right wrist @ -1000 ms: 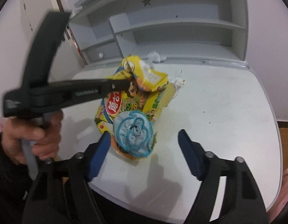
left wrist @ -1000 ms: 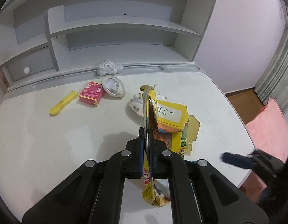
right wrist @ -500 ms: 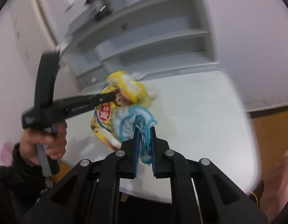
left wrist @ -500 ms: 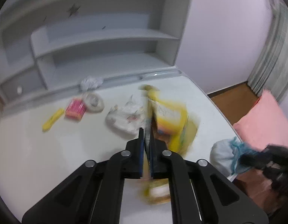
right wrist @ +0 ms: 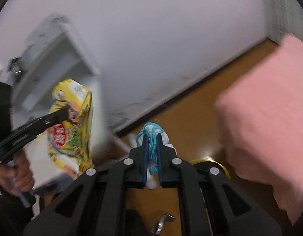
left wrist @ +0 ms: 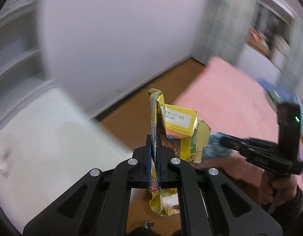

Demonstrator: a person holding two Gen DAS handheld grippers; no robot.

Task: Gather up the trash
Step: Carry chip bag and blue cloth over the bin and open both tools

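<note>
My left gripper (left wrist: 155,153) clamped on yellow snack box (left wrist: 179,123); right gripper (right wrist: 151,155) pinching blue-white wad (right wrist: 153,133), possibly mask; view blurred.

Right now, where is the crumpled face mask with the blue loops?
The face mask is clamped in the right gripper, held over the wooden floor, beside the pink bedding.

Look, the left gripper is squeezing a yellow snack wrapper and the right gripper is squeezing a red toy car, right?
Not quite. The left gripper does squeeze the yellow snack wrapper, but the right gripper is shut on a crumpled white mask with blue ear loops, not a red toy car. The right wrist view shows it between the pads.
</note>
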